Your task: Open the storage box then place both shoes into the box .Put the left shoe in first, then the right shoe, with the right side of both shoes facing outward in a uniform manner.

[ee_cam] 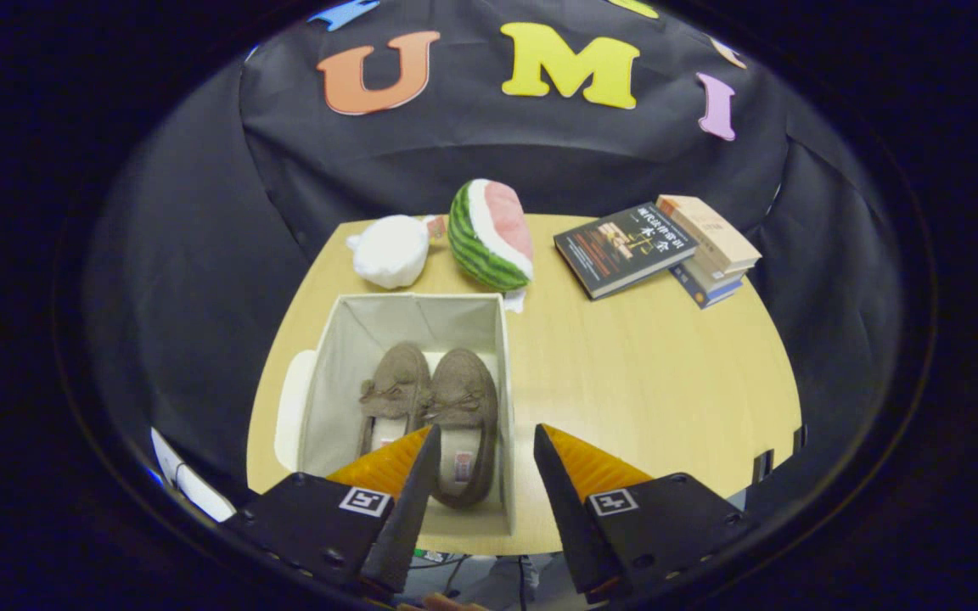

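Although both shoes already lie side by side inside the open storage box point(345, 373), toes pointing away from the camera, the hand-held gripper point(482, 441) hangs above the near rim with its fingers spread and nothing held between them. The left shoe point(396, 386) sits against the right shoe point(465, 407), touching along their inner sides. The main risk appears to be orientation: the pair lies soles-down, so the required right-side-outward placement may not be satisfied. A corrective grasp could drag the neighbouring shoe or catch the soft box wall and shift the box across the tabletop point(642, 382). The detached lid point(289, 407) beside the box could also be knocked off the edge.
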Tool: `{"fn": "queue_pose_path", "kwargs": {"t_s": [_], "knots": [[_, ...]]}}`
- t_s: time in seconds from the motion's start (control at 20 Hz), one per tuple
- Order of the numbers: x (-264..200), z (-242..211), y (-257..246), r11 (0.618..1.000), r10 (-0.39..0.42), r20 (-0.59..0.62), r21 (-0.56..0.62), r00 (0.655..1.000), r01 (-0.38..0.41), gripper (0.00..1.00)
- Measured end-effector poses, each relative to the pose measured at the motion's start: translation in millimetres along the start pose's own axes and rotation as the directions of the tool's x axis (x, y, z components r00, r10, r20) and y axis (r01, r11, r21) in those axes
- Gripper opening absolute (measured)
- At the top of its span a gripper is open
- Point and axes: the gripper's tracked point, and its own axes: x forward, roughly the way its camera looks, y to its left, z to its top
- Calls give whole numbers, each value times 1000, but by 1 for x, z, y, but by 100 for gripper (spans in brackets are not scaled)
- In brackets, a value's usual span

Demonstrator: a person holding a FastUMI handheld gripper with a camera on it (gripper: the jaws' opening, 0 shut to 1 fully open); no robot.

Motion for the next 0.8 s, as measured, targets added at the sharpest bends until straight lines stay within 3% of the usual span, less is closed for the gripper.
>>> {"fn": "queue_pose_path", "kwargs": {"t_s": [0.3, 0.55, 0.8], "knots": [[-77, 37, -55, 1000, 2, 230, -25, 973, 4, 84], [-126, 70, -115, 997, 56, 450, -64, 891, -30, 95], [-151, 82, -208, 999, 24, 545, -48, 838, 2, 96]]}}
